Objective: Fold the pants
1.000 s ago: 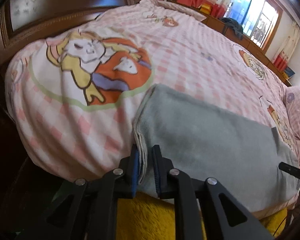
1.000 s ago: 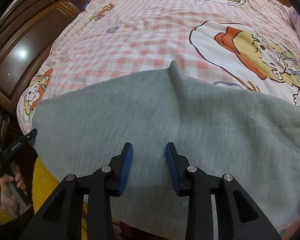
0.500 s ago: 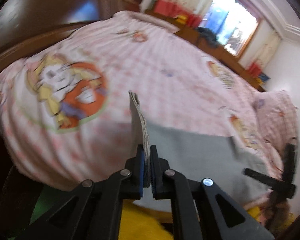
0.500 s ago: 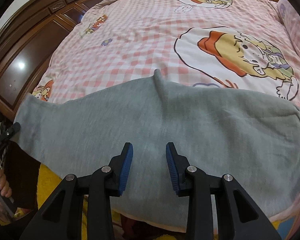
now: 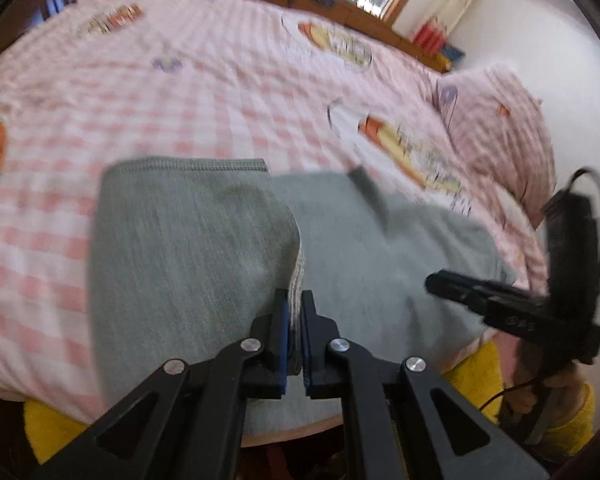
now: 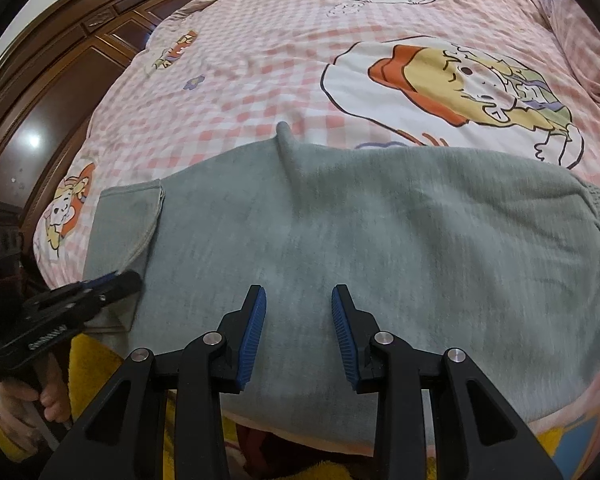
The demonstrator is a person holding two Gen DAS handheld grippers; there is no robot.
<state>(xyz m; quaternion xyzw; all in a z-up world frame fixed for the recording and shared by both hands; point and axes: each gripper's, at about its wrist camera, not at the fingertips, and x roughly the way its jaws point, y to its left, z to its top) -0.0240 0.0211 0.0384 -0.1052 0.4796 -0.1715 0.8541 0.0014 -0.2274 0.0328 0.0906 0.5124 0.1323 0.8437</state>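
grey pants (image 6: 380, 240) lay flat across the near edge of the bed (image 6: 260, 60), hem end lifted and doubled over toward the waistband. left gripper (image 5: 295, 300) was clamped tight on the hem edge; right gripper (image 6: 298, 316) hung over the middle with jaws apart, holding nothing. fabric looked soft, limp, light (fleece-like, would sag), so best pinched at hem or elastic waist corners.

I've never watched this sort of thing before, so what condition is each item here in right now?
Grey pants: flat on the bed, leg end lifted and partly folded over.
Left gripper: shut on the pants' leg end.
Right gripper: open, over the pants, holding nothing.
Bedspread: spread out, slightly wrinkled.
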